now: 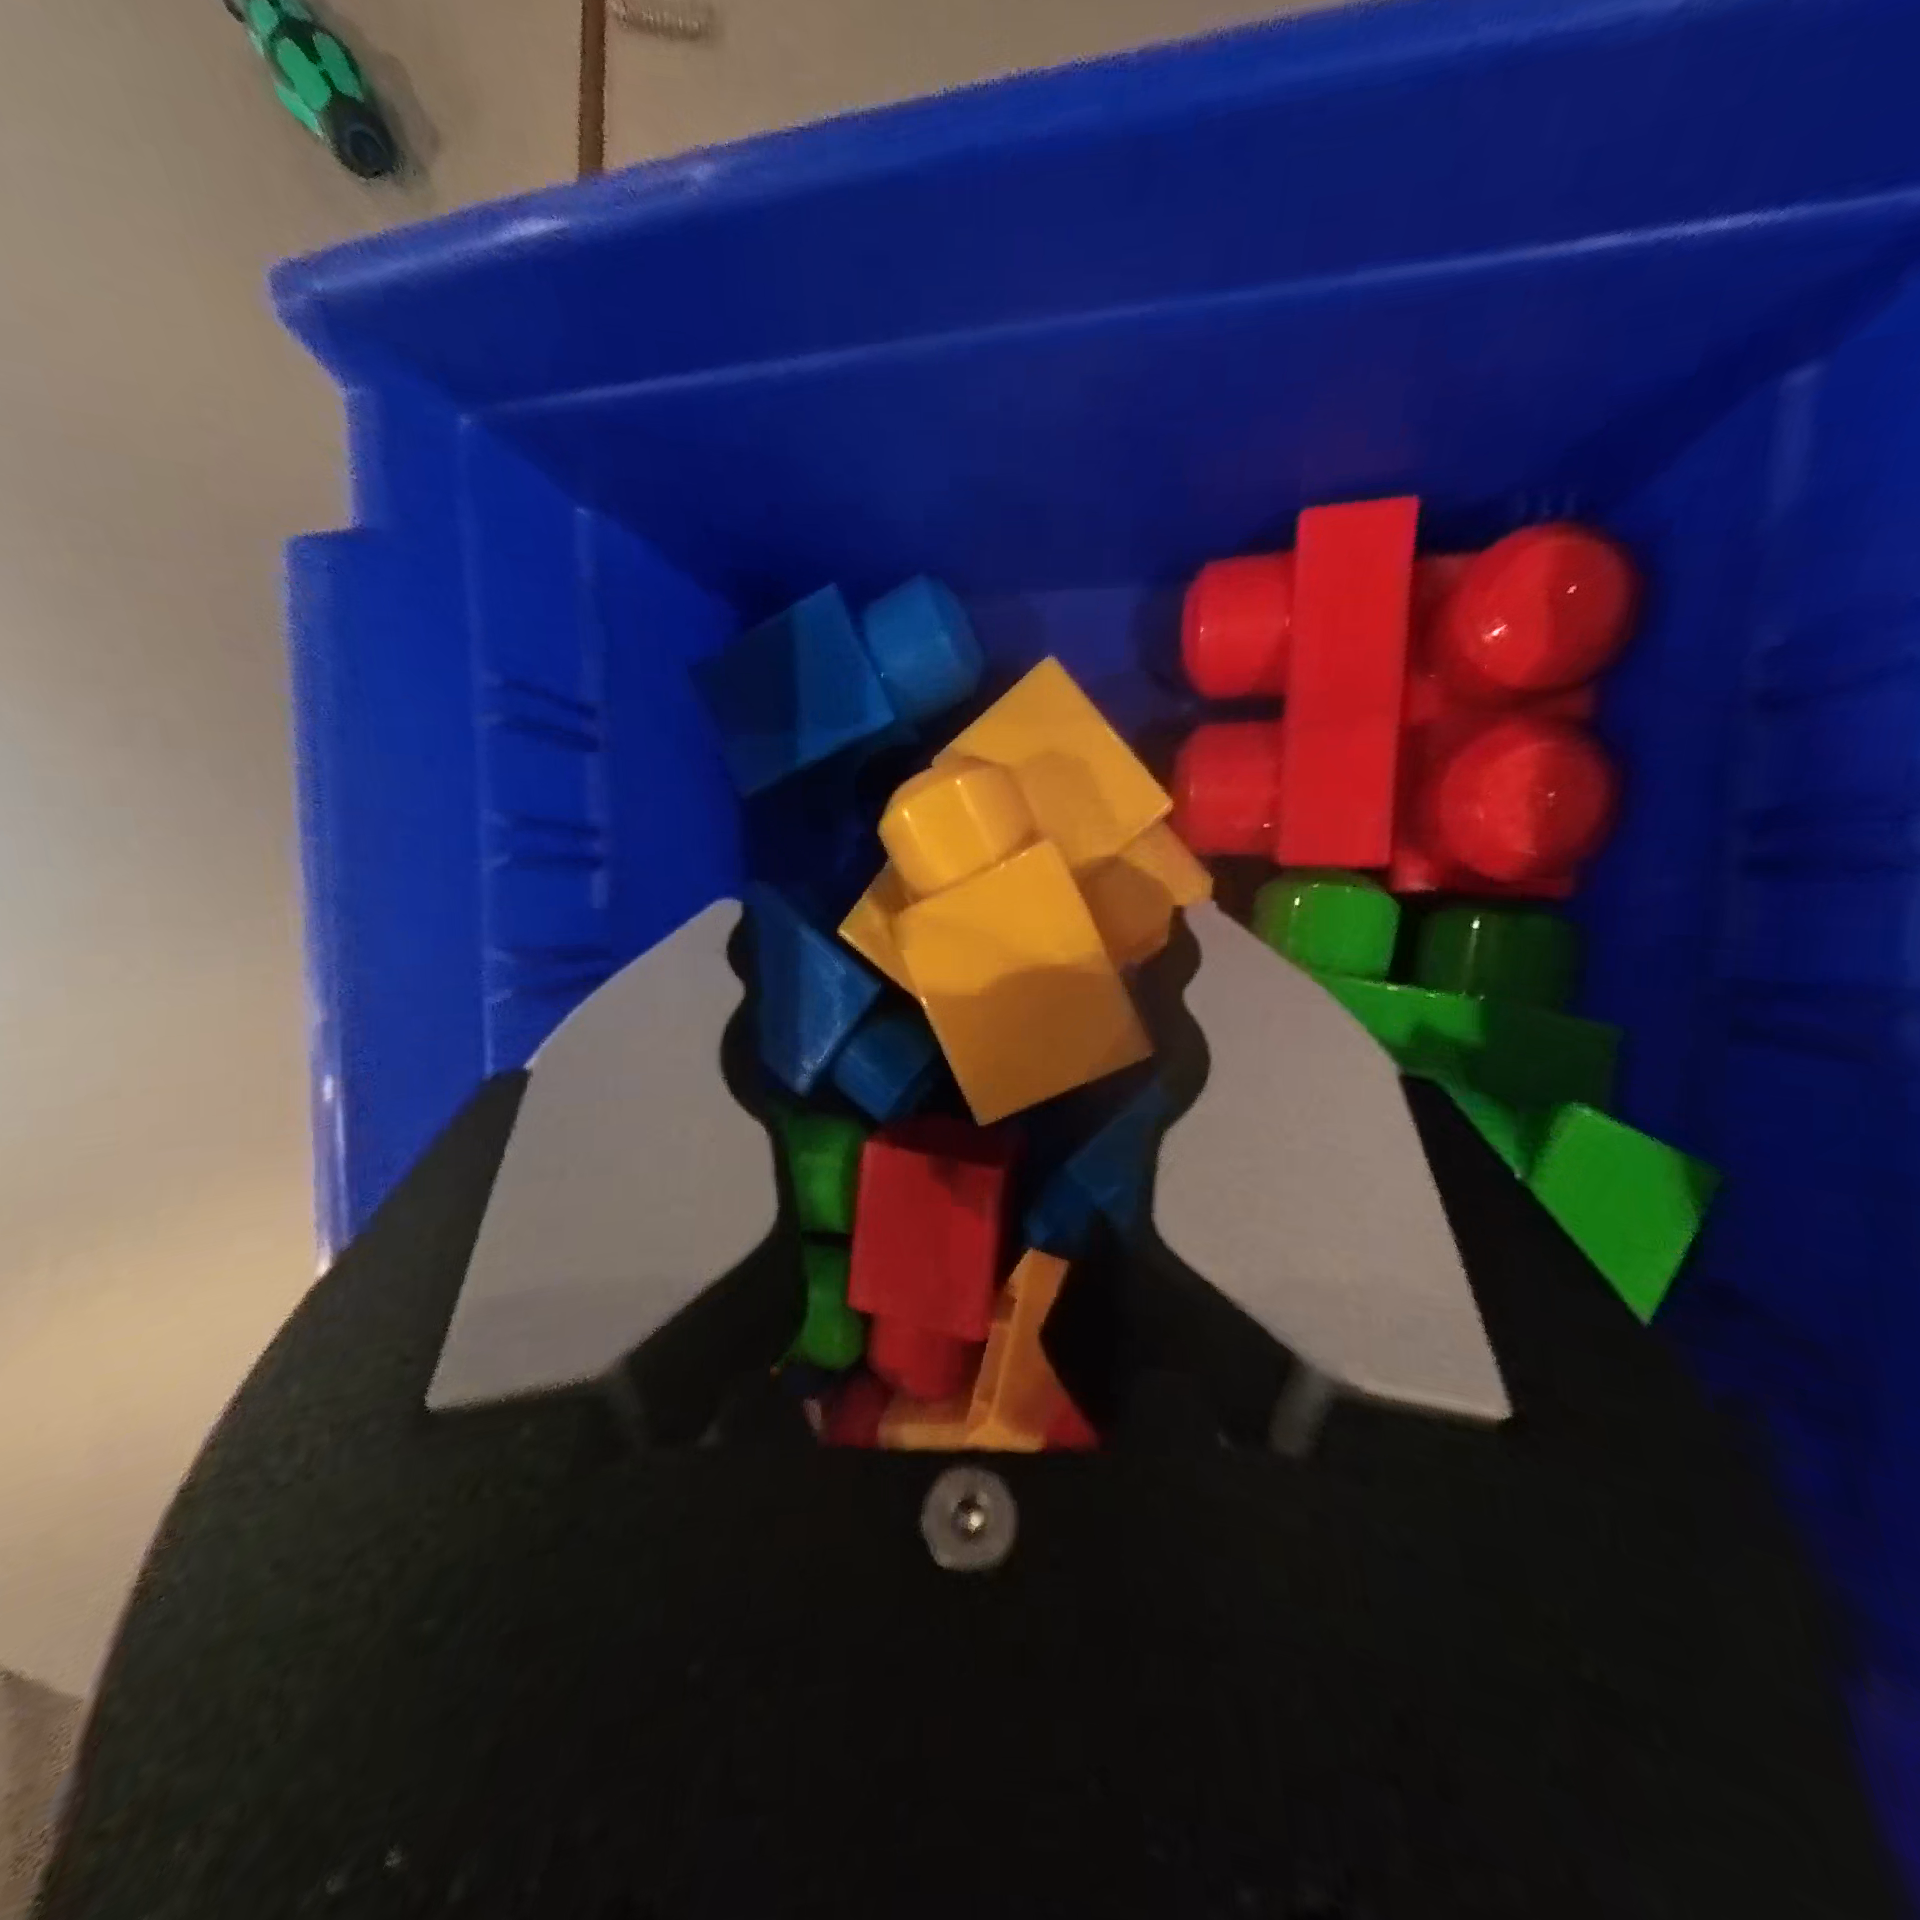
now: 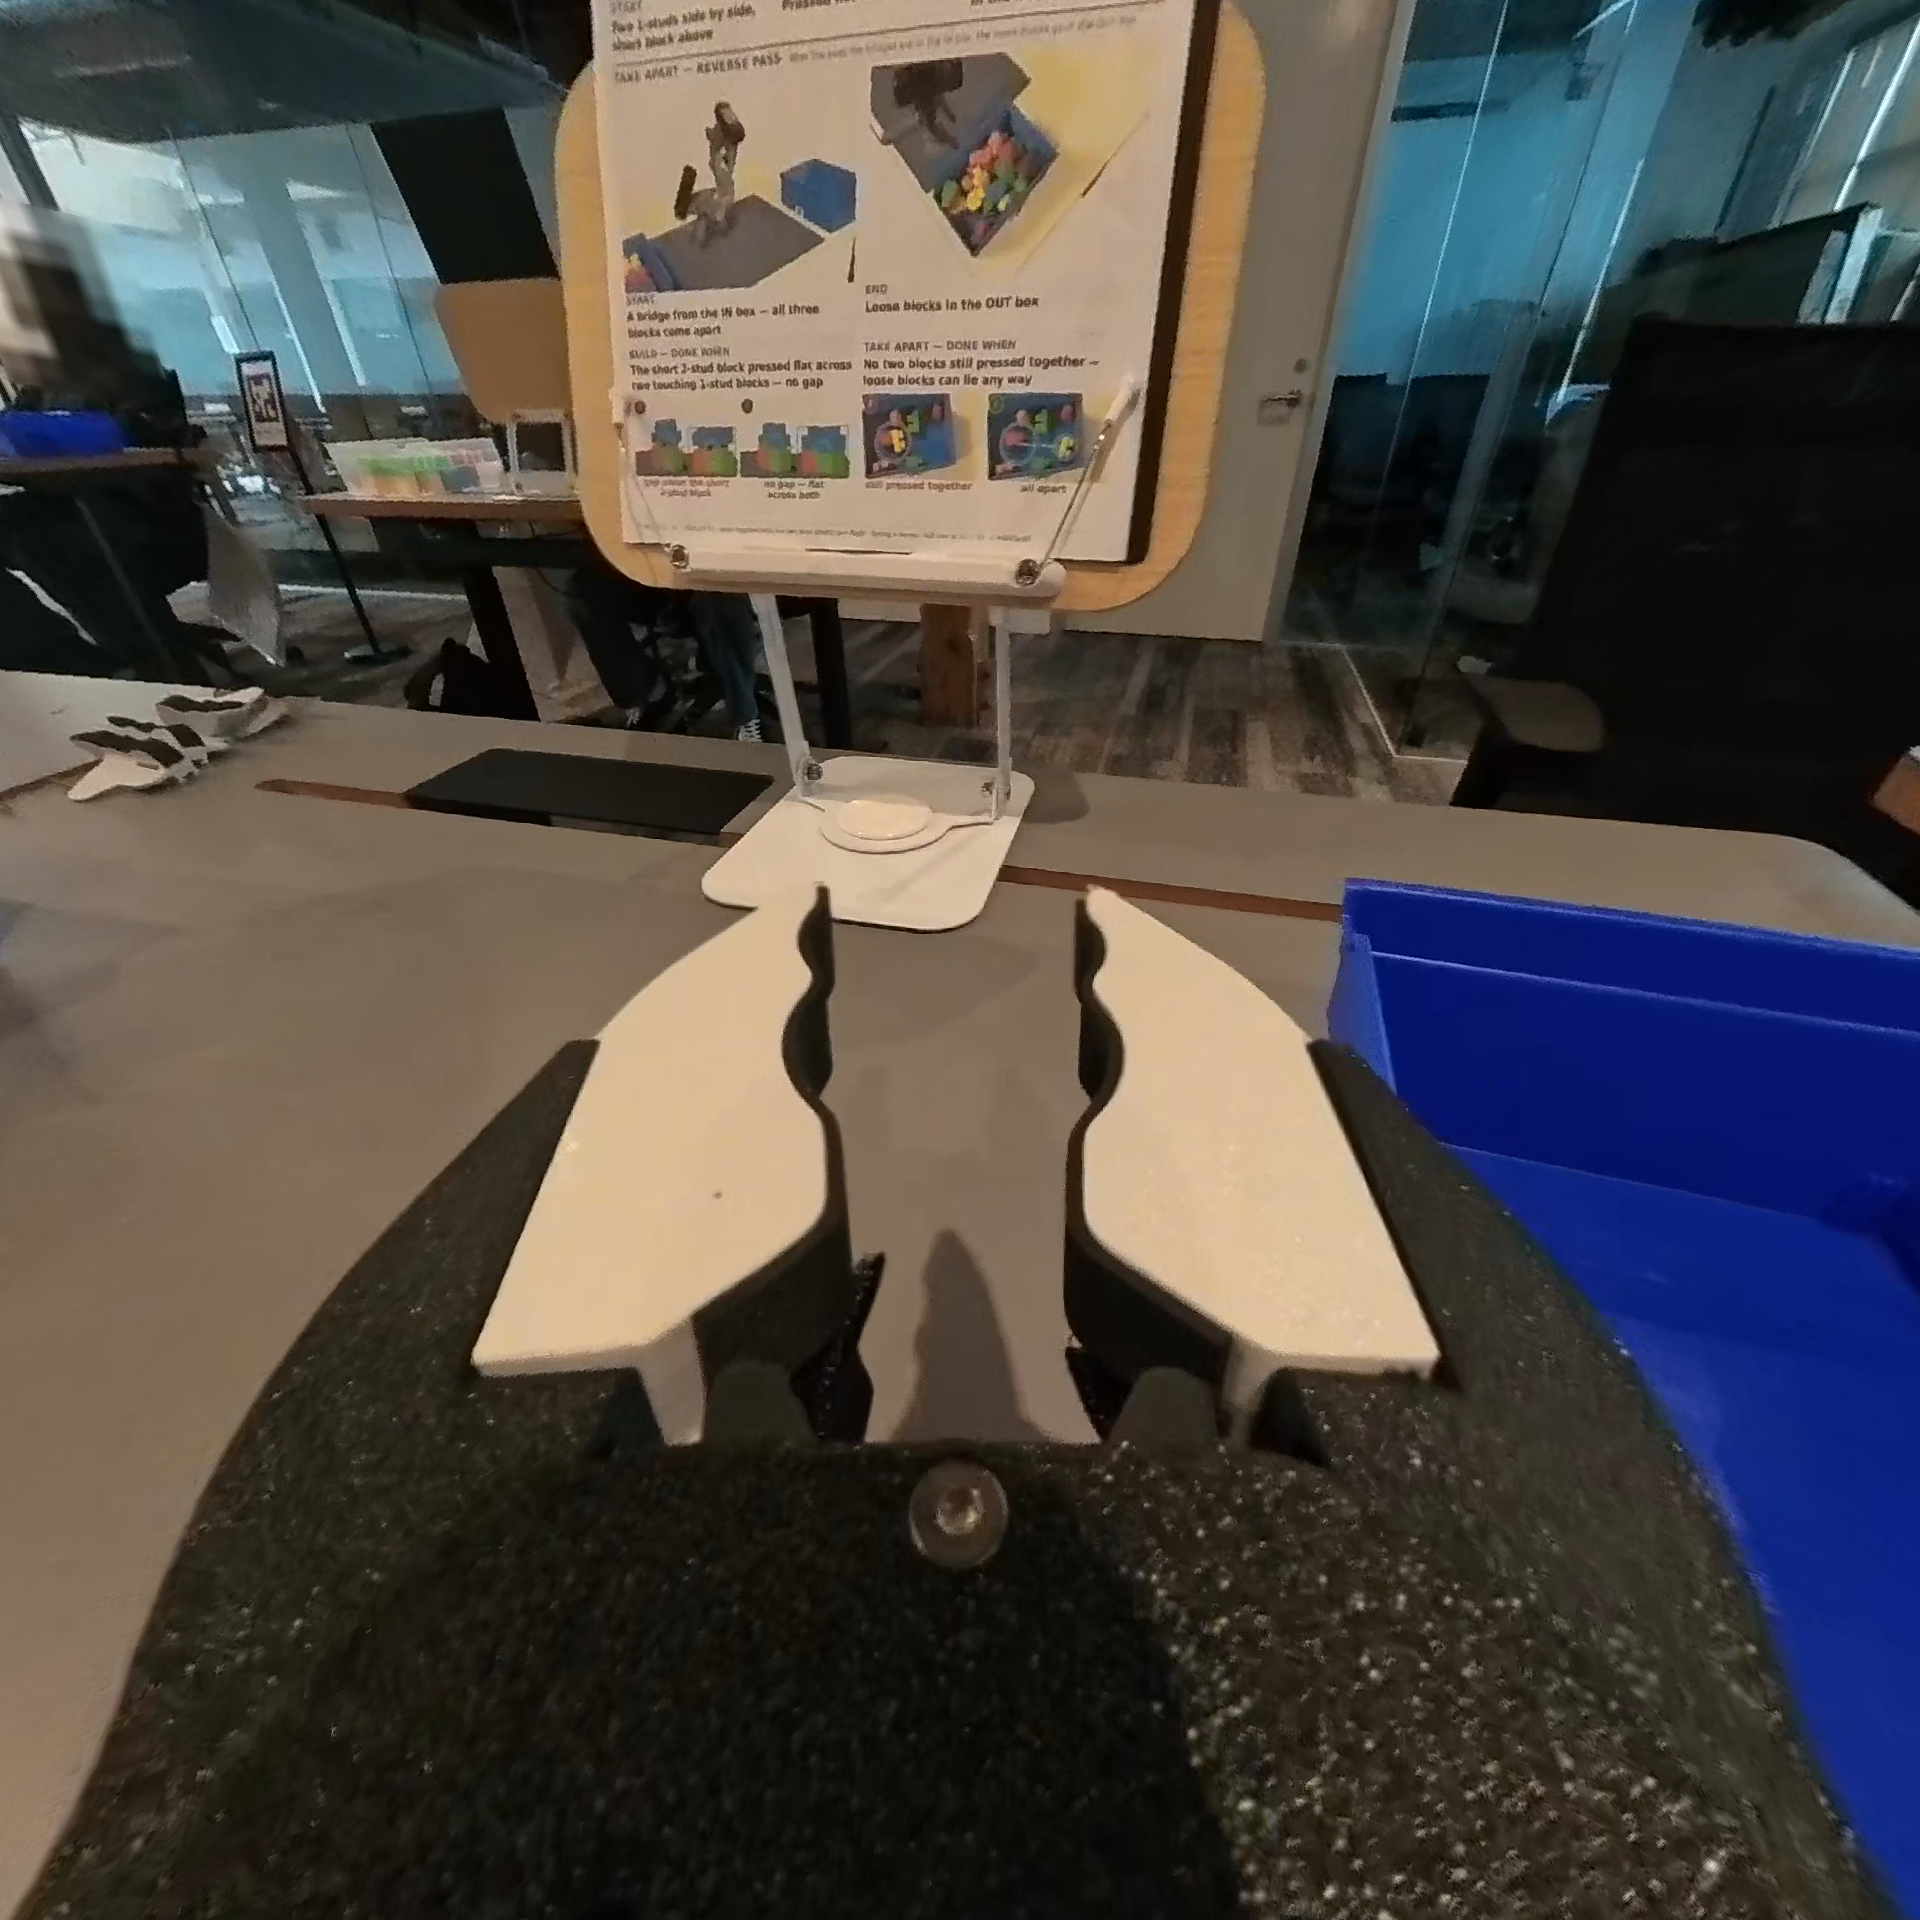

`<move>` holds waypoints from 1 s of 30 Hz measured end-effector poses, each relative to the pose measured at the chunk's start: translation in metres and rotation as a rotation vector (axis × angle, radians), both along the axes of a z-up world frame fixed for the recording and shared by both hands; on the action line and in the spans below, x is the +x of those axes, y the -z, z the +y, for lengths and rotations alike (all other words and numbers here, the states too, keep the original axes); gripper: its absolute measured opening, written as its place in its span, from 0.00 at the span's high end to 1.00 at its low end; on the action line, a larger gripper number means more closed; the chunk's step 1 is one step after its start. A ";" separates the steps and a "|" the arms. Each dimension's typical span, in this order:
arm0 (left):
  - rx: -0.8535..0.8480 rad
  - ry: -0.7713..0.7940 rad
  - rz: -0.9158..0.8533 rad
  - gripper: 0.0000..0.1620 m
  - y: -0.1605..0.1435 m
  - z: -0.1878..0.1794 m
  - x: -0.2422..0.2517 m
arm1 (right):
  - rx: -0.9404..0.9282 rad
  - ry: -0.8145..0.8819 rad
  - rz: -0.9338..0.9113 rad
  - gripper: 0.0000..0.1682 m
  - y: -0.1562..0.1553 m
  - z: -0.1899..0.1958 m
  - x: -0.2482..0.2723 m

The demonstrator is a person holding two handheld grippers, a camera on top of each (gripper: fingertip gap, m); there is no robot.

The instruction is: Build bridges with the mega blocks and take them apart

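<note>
My left gripper (image 1: 961, 925) is open and reaches down into a blue bin (image 1: 1039, 312) of loose mega blocks. A yellow one-stud block (image 1: 1008, 987) lies tilted between its fingers, on top of the pile; I cannot tell if a finger touches it. Around it lie a second yellow block (image 1: 1060, 769), blue blocks (image 1: 831, 675), a small red block (image 1: 925, 1226), a red two-stud block (image 1: 1351, 675) and green blocks (image 1: 1455, 1008). My right gripper (image 2: 951, 914) is open and empty above the grey table (image 2: 312, 1039). A blue bin (image 2: 1662, 1091), with no blocks showing in it, stands just right of it.
A white stand (image 2: 873, 842) holding an instruction sheet (image 2: 894, 260) is straight ahead of the right gripper at the table's far side. A black pad (image 2: 592, 795) lies left of it and white parts (image 2: 166, 743) at the far left. A green patterned object (image 1: 322, 83) shows beyond the left bin. The grippers' ends are close to 65 cm from one another. The green patterned object (image 1: 322, 83) is about 25 cm from my left fingertips.
</note>
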State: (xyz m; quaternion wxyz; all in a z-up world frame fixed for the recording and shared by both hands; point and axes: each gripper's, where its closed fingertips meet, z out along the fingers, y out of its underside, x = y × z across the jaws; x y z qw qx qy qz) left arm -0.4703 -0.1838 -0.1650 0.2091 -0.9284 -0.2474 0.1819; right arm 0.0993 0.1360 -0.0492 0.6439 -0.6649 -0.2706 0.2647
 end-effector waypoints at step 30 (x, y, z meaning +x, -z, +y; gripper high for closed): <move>0.621 0.939 0.048 0.78 -0.097 0.169 0.342 | -0.056 -0.032 -0.022 0.80 0.022 -0.001 -0.017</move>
